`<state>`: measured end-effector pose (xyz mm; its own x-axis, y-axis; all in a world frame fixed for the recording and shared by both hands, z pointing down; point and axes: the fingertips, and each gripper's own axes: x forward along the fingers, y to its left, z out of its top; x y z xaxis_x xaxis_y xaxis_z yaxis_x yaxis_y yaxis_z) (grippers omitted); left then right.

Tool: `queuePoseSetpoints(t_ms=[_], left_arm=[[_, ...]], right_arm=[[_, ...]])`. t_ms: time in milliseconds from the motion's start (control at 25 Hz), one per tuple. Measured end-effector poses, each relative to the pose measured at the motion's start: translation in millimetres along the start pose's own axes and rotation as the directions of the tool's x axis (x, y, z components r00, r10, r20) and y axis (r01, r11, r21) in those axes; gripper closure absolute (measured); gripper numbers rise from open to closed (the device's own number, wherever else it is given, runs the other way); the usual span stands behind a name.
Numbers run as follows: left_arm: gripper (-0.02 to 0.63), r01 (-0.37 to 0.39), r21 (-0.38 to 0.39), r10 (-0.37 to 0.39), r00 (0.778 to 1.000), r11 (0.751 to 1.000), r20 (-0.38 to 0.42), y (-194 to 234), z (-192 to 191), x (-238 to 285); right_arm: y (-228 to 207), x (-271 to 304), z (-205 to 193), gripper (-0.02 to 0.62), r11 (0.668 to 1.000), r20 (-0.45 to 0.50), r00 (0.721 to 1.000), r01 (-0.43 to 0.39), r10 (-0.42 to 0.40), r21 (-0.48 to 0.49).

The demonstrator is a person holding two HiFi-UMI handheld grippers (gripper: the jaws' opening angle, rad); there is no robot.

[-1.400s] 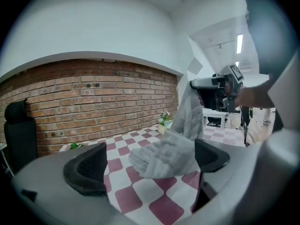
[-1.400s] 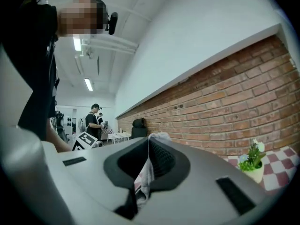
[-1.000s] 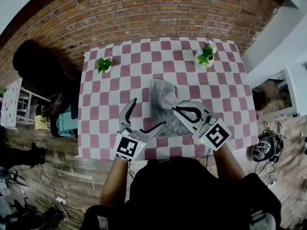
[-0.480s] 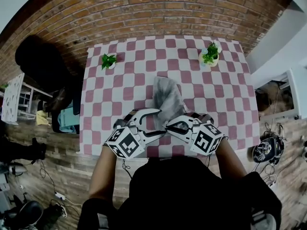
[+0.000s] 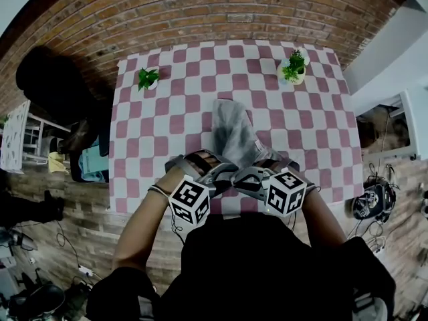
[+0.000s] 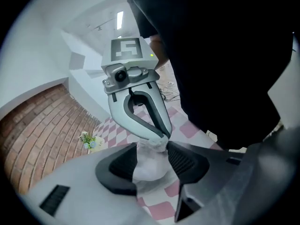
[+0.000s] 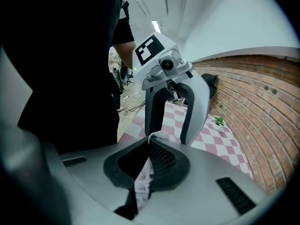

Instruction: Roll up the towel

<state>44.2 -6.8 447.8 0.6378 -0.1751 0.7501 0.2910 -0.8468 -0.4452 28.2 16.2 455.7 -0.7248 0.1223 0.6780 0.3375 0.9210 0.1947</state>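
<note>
At the desk's front edge, the right gripper pinches the towel's near end; the left gripper, jaws just closing, clamps bunched towel beside it.

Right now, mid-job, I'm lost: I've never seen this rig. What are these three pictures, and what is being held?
There is no robot here: a person holds a two-jaw gripper in each hand. The head view looks down from a camera on the person's head. The other two views come from cameras riding on each gripper, looking along its jaws. On the checked table lie a grey towel and, at the far corners, a left plant and a right plant. The right gripper is shut on the towel's near end. The left gripper has just been closing its jaws, and towel cloth fills the gap between them.
</note>
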Motion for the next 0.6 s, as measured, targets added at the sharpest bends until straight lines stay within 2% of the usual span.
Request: queuePoseSetpoints(t_ms=[160, 280, 360, 480, 600], left_arm=[[0.461, 0.012, 0.034, -0.012, 1.000, 0.999, -0.005, -2, 2, 9], [0.518, -0.001, 0.023, 0.001, 1.000, 1.000, 0.010, -2, 3, 11], [0.534, -0.001, 0.006, 0.001, 1.000, 1.000, 0.015, -1, 1, 13], [0.569, -0.008, -0.056, 0.009, 1.000, 0.998, 0.026, 4, -4, 16], [0.580, -0.036, -0.175, 0.047, 0.997, 0.984, 0.060, 14, -8, 14]], right_arm=[[-2, -3, -8, 0.592, 1.000, -0.017, 1.000, 0.007, -0.007, 0.018], [-6, -8, -12, 0.591, 0.999, -0.012, 1.000, 0.020, -0.020, 0.035], [-7, -9, -15, 0.592, 0.999, -0.012, 1.000, 0.027, -0.027, 0.043], [-14, -12, -19, 0.591, 0.995, -0.006, 0.997, 0.071, -0.071, 0.065], [-25, -16, -20, 0.591, 0.984, 0.023, 0.989, 0.146, -0.149, 0.101]])
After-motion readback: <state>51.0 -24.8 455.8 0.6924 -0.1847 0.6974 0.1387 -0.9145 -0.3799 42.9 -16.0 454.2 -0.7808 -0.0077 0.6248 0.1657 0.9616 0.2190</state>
